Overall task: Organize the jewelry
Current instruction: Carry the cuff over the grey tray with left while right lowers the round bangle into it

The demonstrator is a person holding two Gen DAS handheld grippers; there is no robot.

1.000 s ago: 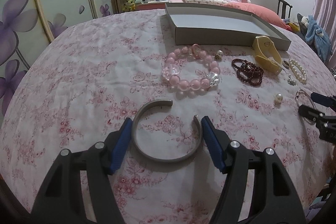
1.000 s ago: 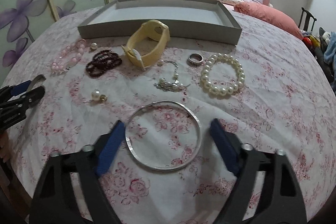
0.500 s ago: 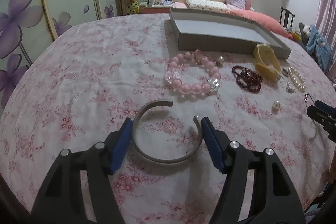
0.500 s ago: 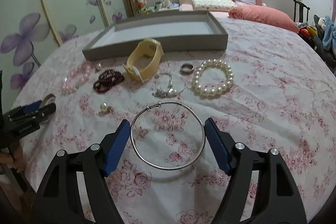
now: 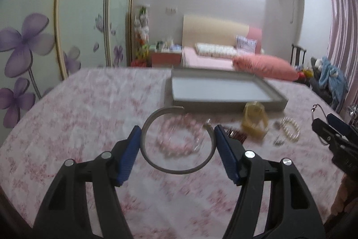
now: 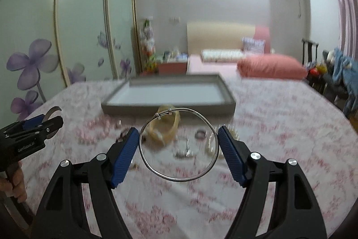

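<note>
My left gripper (image 5: 177, 138) is shut on a grey open cuff bangle (image 5: 176, 170) and holds it lifted above the table. My right gripper (image 6: 178, 138) is shut on a thin silver hoop bangle (image 6: 179, 179), also lifted. The grey jewelry tray (image 5: 223, 103) lies beyond both and also shows in the right wrist view (image 6: 170, 109). On the floral cloth lie a pink bead bracelet (image 5: 179, 138), a yellow watch (image 5: 255, 122), a pearl bracelet (image 5: 290, 131), a dark red bead bracelet (image 5: 237, 134) and a ring (image 6: 200, 134).
The table's floral cloth (image 5: 89, 104) runs wide to the left. A bed with pink pillows (image 5: 264, 64) and a wardrobe with flower doors (image 5: 33, 48) stand behind. The other gripper shows at each view's edge, the right one (image 5: 333, 133) and the left one (image 6: 29, 131).
Both grippers have risen off the cloth with their bangles and tilted up, so the room now fills the view. The tray and loose jewelry look lower and blurred.
</note>
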